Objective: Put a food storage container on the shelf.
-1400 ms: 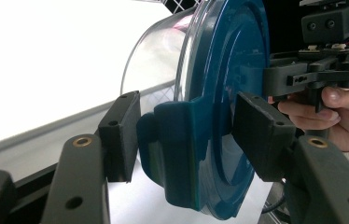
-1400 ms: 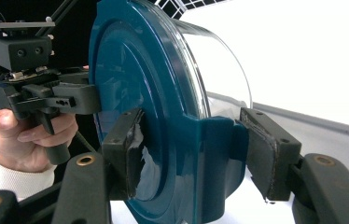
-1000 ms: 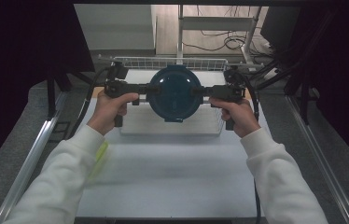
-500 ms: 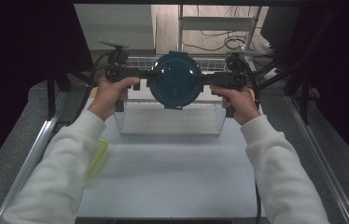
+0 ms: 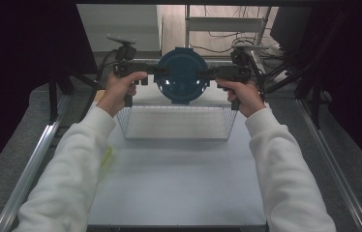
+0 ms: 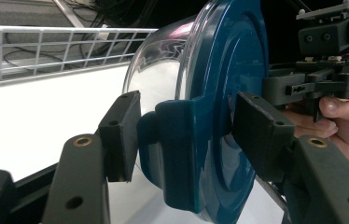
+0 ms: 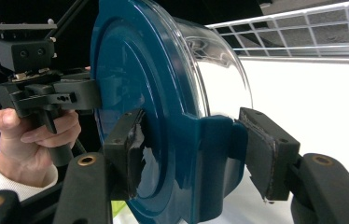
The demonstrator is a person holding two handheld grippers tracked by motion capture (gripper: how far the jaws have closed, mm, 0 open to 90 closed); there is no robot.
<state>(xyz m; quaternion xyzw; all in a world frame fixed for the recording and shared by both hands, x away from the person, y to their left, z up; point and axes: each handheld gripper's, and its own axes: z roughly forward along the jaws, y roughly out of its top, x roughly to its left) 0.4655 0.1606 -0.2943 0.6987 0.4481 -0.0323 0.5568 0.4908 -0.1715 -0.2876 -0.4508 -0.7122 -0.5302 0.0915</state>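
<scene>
One lidded bowl (image 5: pixel 181 75), one wire basket (image 5: pixel 176 123), my two grippers.
My left gripper (image 5: pixel 156 70) and right gripper (image 5: pixel 207 73) have jaws clamped on the bowl's lid tabs, above the basket's far edge; white worktop (image 5: pixel 169 183) beneath, dark room around.

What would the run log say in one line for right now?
held: container | left gripper: shut on its side tab | right gripper: shut on other tab | place: raised above basket

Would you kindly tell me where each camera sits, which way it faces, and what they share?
High view: above the person's side, looking forward and down on the table, basket, both sleeves and hands.
Left gripper view: on the left gripper, looking along its fingers at the bowl's tab; far hand visible.
Right gripper view: on the right gripper, facing the opposite tab; far hand visible.
Shared: all three show the bowl and the basket.
</scene>
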